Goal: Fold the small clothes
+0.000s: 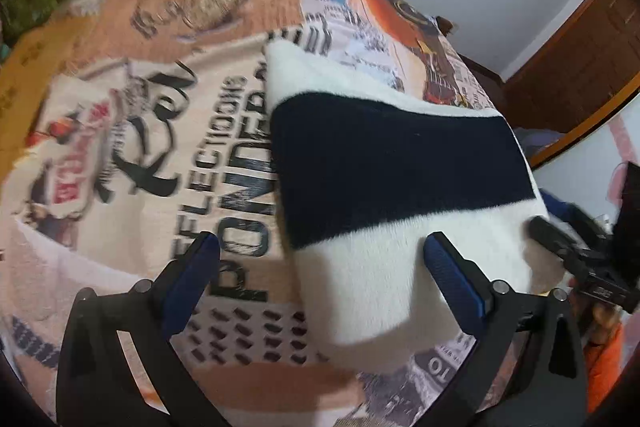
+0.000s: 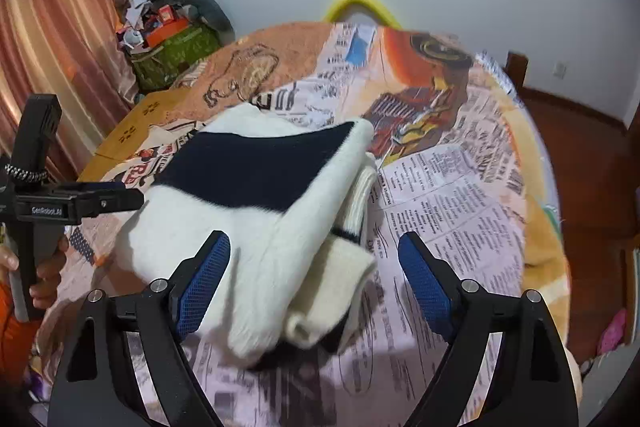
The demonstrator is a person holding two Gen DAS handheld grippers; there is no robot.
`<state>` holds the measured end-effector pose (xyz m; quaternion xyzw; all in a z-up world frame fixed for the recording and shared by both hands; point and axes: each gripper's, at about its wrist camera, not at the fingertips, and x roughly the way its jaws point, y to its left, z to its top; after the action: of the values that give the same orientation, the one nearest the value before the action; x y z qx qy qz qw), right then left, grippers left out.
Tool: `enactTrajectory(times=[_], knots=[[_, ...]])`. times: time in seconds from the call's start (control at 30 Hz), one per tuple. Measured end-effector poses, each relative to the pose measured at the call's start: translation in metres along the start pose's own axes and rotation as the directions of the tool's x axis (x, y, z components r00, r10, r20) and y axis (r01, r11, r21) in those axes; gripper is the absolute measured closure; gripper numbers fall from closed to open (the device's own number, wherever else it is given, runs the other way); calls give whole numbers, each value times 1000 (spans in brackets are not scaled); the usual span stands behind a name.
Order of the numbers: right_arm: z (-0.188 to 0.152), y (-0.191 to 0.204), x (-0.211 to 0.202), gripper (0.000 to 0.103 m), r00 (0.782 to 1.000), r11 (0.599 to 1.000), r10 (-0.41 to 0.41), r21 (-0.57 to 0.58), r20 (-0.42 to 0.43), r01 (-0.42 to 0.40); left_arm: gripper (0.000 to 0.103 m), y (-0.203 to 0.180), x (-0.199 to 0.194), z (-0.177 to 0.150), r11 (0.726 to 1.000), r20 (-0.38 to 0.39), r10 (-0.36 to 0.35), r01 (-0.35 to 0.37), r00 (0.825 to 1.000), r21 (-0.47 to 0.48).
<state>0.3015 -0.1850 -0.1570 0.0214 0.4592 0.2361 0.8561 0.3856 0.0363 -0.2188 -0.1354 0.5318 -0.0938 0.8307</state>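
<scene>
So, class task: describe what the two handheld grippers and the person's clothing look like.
Both the left gripper and right gripper have black frames, silver screws and blue textured pads. The left one's body carries small white lettering and a braided cord. An orange sleeve shows at the hand.

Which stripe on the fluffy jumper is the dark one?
The middle stripe of the folded jumper. It is navy, almost black, running right across the top, while the bands on either side of it are white.
</scene>
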Motion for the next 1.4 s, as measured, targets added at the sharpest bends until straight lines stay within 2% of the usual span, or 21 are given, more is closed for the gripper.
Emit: enactTrajectory(times=[0.07,0.17,0.27,0.37,0.43,0.63,0.73,0.8,0.93,1.13,1.27,1.4], knots=[[2,-11,20,19,998,998,28,57,-65,-24,0,2,11,5,998,-32,-51,50,998,-25],[-1,-26,43,18,984,981,132,160,-119,-112,0,5,28,12,990,-75,-128,123,989,-67],[-4,-31,54,17,970,961,206,213,-126,-177,0,4,45,14,981,-114,-184,174,976,-89],[-4,-28,60,15,961,952,248,218,-126,-216,1,-3,59,12,972,-138,-228,217,964,-91],[-2,-25,62,21,956,948,263,220,-129,-231,5,-6,64,12,968,-138,-243,231,960,-96],[3,-20,54,49,954,946,273,216,-121,-243,22,-6,49,9,968,-98,-245,237,965,-83],[7,-7,45,56,963,960,246,168,-110,-226,30,-8,29,7,973,-71,-230,227,971,-53],[9,5,38,57,964,962,245,145,-100,-230,34,-9,13,5,977,-46,-213,212,976,-24],[16,31,27,58,962,961,263,106,-72,-255,35,-1,-34,1,983,34,-182,181,983,17],[34,84,17,58,949,948,316,50,-15,-315,35,34,-100,-3,992,129,-128,127,983,19],[36,117,33,58,942,940,337,49,2,-337,35,66,-118,-5,997,139,-77,77,987,4],[32,142,65,58,933,932,358,69,-32,-355,34,102,-111,-11,998,108,-43,47,993,-37]])
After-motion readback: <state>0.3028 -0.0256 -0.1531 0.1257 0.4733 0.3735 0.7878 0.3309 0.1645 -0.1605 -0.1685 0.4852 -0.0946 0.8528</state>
